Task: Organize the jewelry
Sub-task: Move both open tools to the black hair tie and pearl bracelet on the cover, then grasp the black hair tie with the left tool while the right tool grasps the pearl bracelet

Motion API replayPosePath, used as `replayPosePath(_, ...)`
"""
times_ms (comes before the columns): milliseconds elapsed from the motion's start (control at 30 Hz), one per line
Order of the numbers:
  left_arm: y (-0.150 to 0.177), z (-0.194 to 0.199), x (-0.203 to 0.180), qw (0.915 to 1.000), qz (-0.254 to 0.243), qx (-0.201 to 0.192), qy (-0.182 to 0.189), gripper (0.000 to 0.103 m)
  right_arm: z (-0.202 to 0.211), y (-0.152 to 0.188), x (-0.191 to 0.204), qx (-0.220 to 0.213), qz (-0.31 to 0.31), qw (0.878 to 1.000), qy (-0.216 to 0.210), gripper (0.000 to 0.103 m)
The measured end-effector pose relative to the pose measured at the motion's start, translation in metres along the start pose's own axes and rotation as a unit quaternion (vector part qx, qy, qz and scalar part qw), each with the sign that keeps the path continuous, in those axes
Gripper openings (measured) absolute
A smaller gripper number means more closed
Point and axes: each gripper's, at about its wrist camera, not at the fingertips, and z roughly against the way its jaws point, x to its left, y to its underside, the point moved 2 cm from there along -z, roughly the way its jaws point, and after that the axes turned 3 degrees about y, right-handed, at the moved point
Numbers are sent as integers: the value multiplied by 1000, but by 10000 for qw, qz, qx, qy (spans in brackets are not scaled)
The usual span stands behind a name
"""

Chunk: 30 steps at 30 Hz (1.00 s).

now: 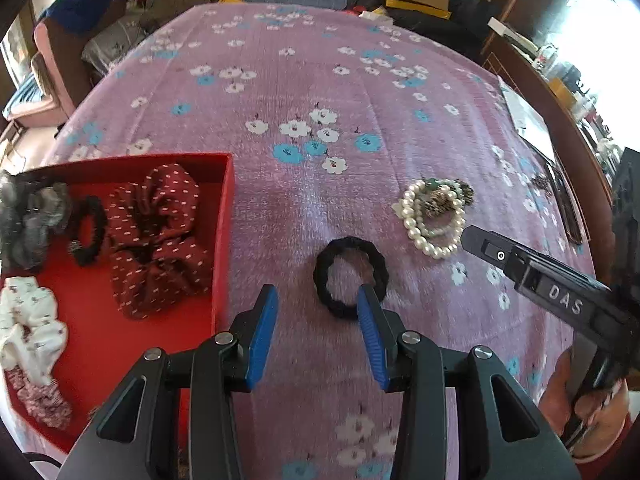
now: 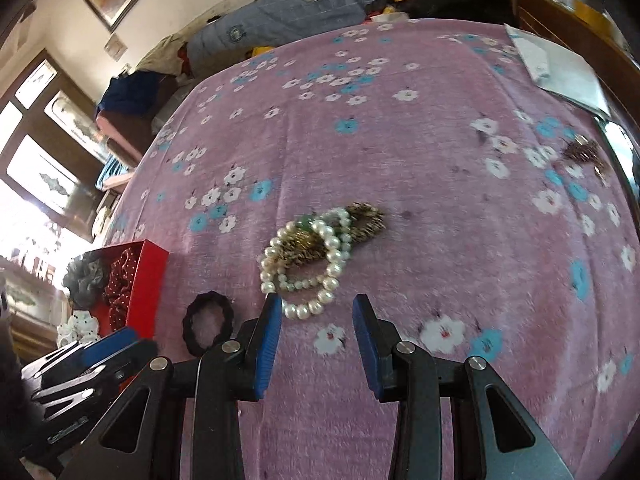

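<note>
Left gripper [image 1: 318, 300] spread wide, empty; black tie [image 1: 351, 277] flat on bedspread [image 1: 360, 80] at 1 o'clock, right fingertip [image 1: 366, 304] overlapping ring's near edge. Red box [image 1: 224, 216] at 9 o'clock. Right gripper [image 2: 316, 312] also spread, empty; pearls [image 2: 308, 276] at 11 o'clock. Left nearer tie.

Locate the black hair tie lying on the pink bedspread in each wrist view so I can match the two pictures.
Left wrist: the black hair tie lies low at centre, just ahead of the open left gripper, one blue finger overlapping its near rim.
Right wrist: the black hair tie sits lower left, left of the open right gripper.
Shared landmark: the pearl bracelets, to the tie's right in both views; the red box is on its left.
</note>
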Motion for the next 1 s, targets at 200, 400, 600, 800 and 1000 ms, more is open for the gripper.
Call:
replayPosePath(200,-5,-20,5,9997,122,182,-76,39,-14,-5,-1,50,118,9998,176,40)
replayPosePath(400,-4,-28,-1,9996,-41,193,-204,39,-22,-5,-2,24,148,9996,260,34)
replayPosePath(600,0,-28,-6,9992,-211,206,-263,6,-19,-1,-10,120,-53,9998,150,10)
replayPosePath(800,19,-21,-9,9989,-107,440,127,6,12,25,-34,156,-407,9990,116,10)
replayPosePath(1000,51,-11,-21,9972,-215,612,380,6,51,74,-61,276,-572,9978,183,10)
